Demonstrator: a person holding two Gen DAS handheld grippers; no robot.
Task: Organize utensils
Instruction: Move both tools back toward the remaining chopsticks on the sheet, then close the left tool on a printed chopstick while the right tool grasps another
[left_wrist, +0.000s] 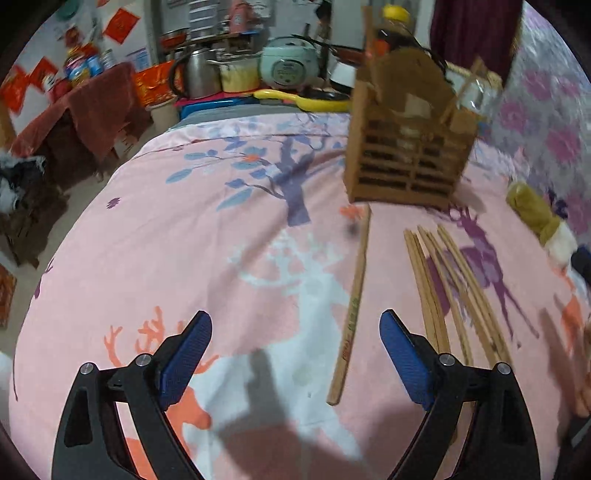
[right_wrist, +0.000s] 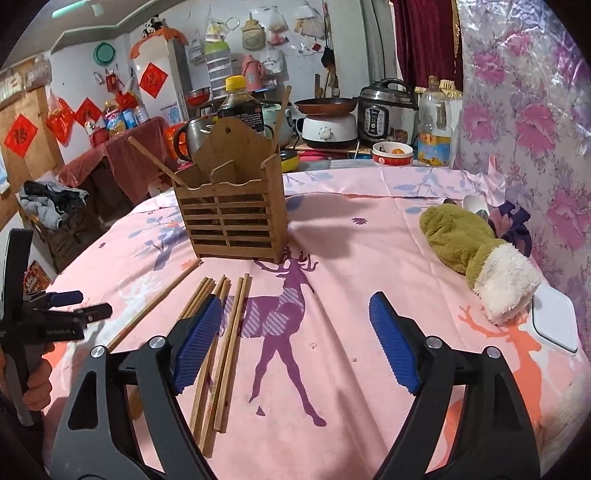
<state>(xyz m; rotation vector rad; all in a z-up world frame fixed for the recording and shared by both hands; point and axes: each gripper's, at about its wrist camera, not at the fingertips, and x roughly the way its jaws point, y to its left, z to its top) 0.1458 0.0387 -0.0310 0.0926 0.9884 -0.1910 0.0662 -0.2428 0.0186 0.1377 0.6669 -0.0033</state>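
My left gripper: jaws wide apart, empty, above the pink tablecloth. My right gripper: likewise spread, empty. Loose chopsticks: lying flat mid-cloth, near side of wooden holder. Holder: upright toward the far edge, two chopsticks inside.

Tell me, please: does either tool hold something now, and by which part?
Nothing is held. The left tool and the right tool are both open, empty, above the cloth. The chopsticks lie loose; the single chopstick too.
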